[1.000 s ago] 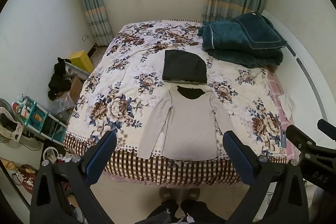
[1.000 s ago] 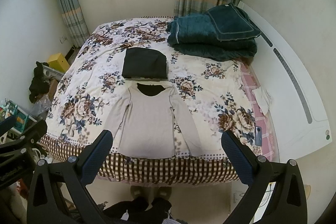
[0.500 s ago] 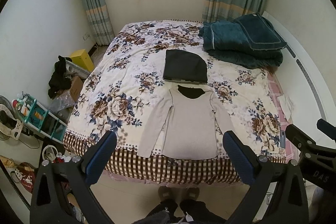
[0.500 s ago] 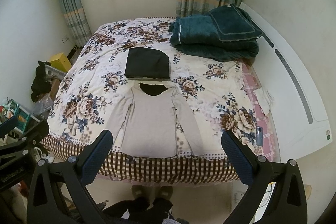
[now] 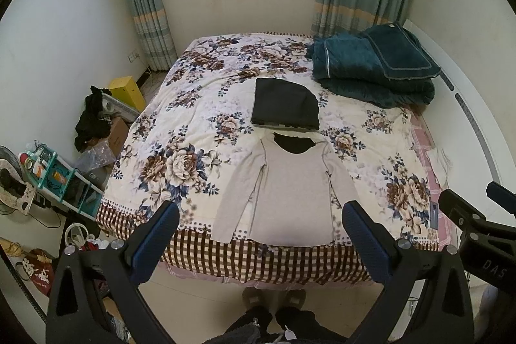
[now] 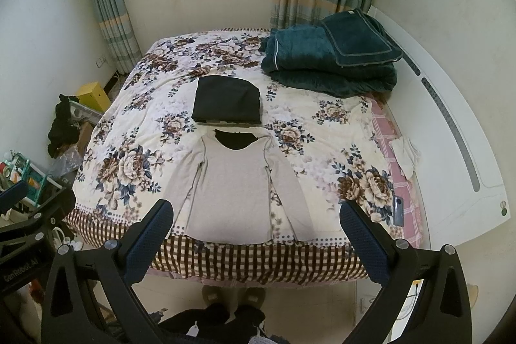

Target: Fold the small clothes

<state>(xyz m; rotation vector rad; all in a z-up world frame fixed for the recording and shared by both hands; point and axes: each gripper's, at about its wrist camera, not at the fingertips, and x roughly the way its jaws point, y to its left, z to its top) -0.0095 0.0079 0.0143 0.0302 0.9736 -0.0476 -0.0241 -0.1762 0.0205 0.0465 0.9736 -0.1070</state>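
1. Pale long-sleeved top [image 5: 292,189] spread flat, face up, on the bed [image 5: 180,124]; hem at the bed's foot edge, neckline just beside the folded dark garment [image 5: 285,103], sleeves lying down along the body
2. Left gripper [image 5: 259,234] held well above the floor, short of the bed's foot, jaws wide apart, nothing between them
3. Right gripper [image 6: 254,231] likewise short of the bed's foot, jaws wide apart and empty
4. Step in hand, as judged: approach to the top for the first fold, no cloth gripped yet
5. Best done by lowering both grippers together toward the bed's foot edge, one to each hem corner or each sleeve cuff
6. Worth pinching only the top's cloth, not the floral bedspread under it; thin knit likely to drag the spread along if bitten too deep
7. Worth keeping the fold line straight and the two sides level, so the finished piece matches the dark garment further up the bed
8. Left view only: teal shelf unit [image 5: 53,173] on the floor off the bed's left corner in full, plus the right gripper's body at the frame's right edge
9. Right view only: more of the white headboard panel [image 6: 451,131] along the bed's right side, the phone [image 6: 399,210] clearer on the pink sheet, and the left gripper's body at the frame's left edge
10. Both views: teal blanket stack [image 6: 332,60] at the bed's far right corner, well apart from the top
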